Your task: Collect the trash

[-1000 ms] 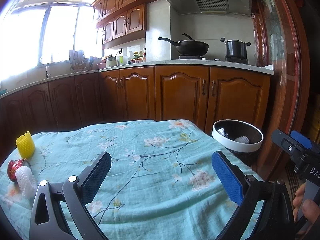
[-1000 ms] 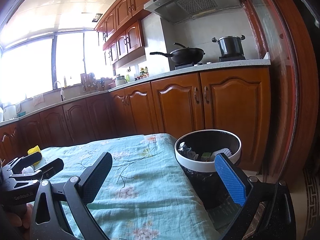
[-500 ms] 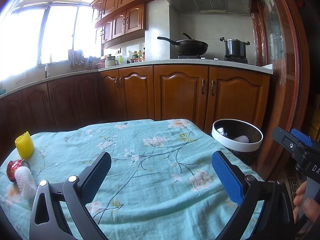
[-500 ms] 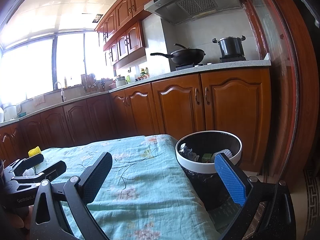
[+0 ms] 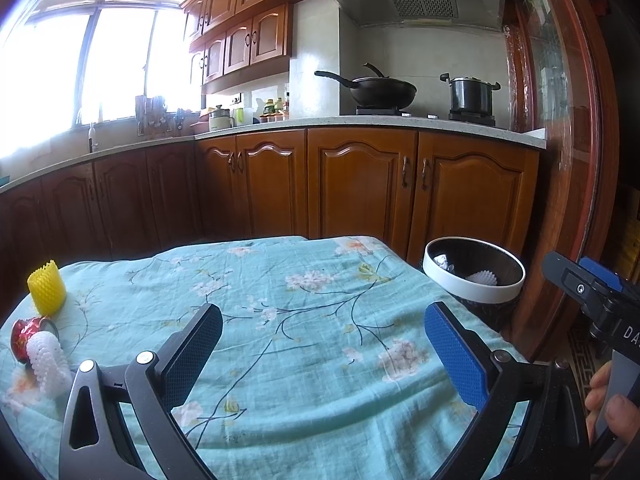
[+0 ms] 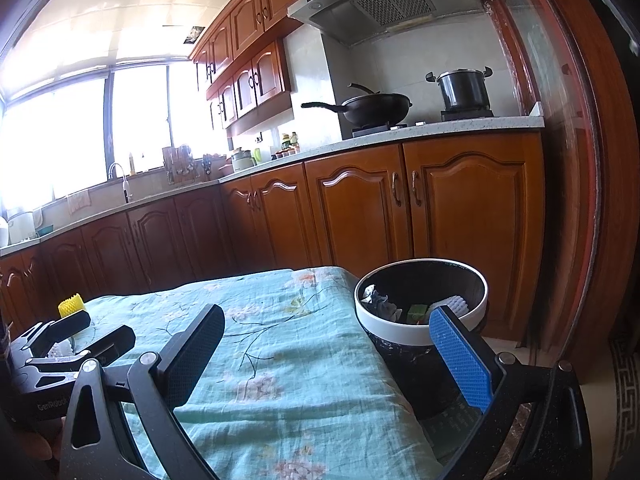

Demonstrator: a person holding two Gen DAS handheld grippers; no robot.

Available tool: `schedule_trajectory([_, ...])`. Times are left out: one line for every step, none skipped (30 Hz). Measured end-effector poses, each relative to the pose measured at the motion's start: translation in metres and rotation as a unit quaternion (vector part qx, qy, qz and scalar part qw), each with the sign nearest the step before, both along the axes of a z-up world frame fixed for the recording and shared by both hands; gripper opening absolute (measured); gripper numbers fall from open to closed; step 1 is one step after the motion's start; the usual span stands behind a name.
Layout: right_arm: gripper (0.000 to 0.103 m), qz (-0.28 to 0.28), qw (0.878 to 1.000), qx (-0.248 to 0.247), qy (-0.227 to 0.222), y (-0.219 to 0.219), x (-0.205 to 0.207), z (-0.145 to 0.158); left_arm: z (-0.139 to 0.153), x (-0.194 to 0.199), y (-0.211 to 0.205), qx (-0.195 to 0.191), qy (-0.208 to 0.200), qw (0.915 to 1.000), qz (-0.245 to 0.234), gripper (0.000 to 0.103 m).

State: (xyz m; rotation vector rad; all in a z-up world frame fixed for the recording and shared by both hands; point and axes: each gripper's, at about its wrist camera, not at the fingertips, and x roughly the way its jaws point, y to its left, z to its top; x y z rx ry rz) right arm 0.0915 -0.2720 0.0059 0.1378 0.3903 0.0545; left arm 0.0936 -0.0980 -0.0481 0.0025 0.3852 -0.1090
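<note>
A yellow foam net (image 5: 47, 293), a crumpled red wrapper (image 5: 23, 335) and a white foam net (image 5: 49, 362) lie at the left end of the table with the teal floral cloth (image 5: 304, 320). A black bin with a white rim (image 5: 474, 276) stands off the table's right end; it holds several bits of trash (image 6: 416, 308). My left gripper (image 5: 324, 350) is open and empty above the cloth's near edge. My right gripper (image 6: 326, 354) is open and empty, over the table's right end beside the bin (image 6: 422, 300). The yellow net also shows in the right wrist view (image 6: 70, 306).
Wooden kitchen cabinets (image 5: 360, 184) run behind the table, with a wok (image 5: 380, 90) and a pot (image 5: 470, 94) on the hob. A wooden door frame (image 5: 568, 160) stands right of the bin. The other gripper shows at each view's edge (image 5: 592, 292) (image 6: 68, 344).
Both views have shifted only slightly. Both grippers stay open and empty; nothing on the table has moved.
</note>
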Motion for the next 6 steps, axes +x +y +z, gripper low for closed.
schedule_trajectory([0.103, 0.0, 1.0, 0.0, 0.001, 0.0006, 0.0006, 0.0001, 0.0001, 0.0007, 0.0008, -0.002, 0.001, 1.0, 0.0, 0.102])
schedule_trajectory([0.103, 0.001, 1.0, 0.0, 0.003, 0.001, 0.0012, 0.0001, 0.0002, 0.0012, 0.0018, -0.003, 0.002, 1.0, 0.0, 0.102])
schedule_trajectory([0.103, 0.002, 1.0, 0.0, 0.004, 0.0012, 0.0022, -0.0002, 0.0003, 0.0017, 0.0026, -0.005, 0.003, 1.0, 0.0, 0.102])
schedule_trajectory([0.103, 0.002, 1.0, -0.001, 0.005, 0.0021, 0.0028, -0.0005, 0.0001, 0.0025, 0.0036, -0.005, 0.004, 1.0, 0.0, 0.102])
schedule_trajectory([0.103, 0.002, 1.0, -0.002, 0.006, 0.0025, 0.0036, -0.0008, -0.0001, 0.0031, 0.0042, -0.006, 0.005, 1.0, 0.0, 0.102])
schedule_trajectory([0.103, 0.003, 1.0, -0.002, 0.008, 0.003, 0.0043, -0.0011, -0.0004, 0.0043, 0.0056, -0.007, 0.006, 1.0, -0.001, 0.102])
